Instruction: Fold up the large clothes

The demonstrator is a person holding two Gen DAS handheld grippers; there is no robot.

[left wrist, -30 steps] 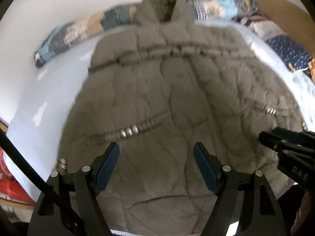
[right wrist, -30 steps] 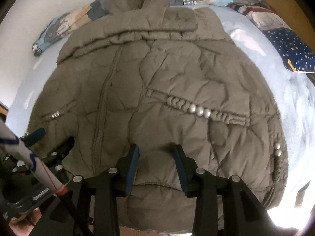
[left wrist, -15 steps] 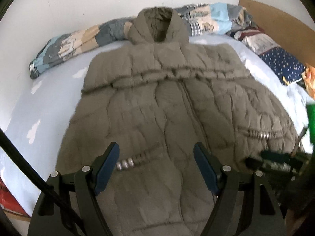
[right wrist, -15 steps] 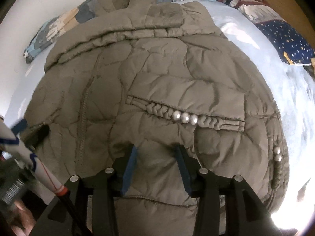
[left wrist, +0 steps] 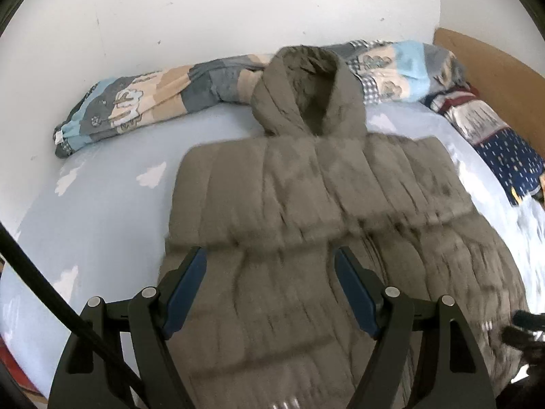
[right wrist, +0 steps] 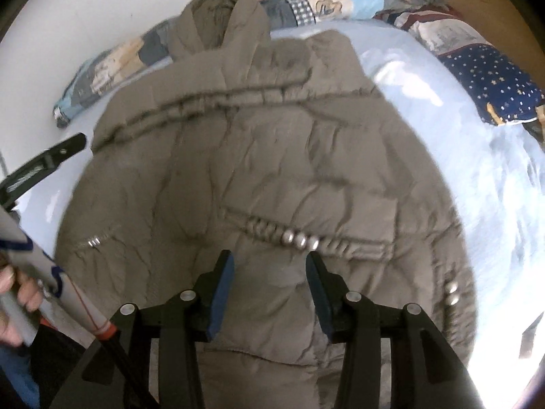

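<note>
An olive-brown quilted hooded jacket [left wrist: 306,204] lies flat, front up, on a light blue bed sheet [left wrist: 102,211], hood [left wrist: 306,81] toward the wall. A puffy ridge runs across its chest. My left gripper [left wrist: 270,272] hovers open above the jacket's left chest, nothing between its blue pads. Its black fingertip also shows in the right wrist view, the left gripper [right wrist: 64,150] off the jacket's left edge. My right gripper [right wrist: 269,269] stands open over the jacket [right wrist: 272,170] just below the studded pocket trim [right wrist: 299,238], nothing between its pads.
A rolled patterned quilt [left wrist: 153,102] lies along the white wall behind the hood. A navy starred pillow [right wrist: 494,81] and a wooden headboard [left wrist: 494,68] are at the right. A person's hand [right wrist: 13,293] grips a handle at the lower left.
The left gripper has travelled up the jacket from the hem toward the chest and hood. The right gripper's jaws have widened a little and it has shifted slightly over the pocket area.
</note>
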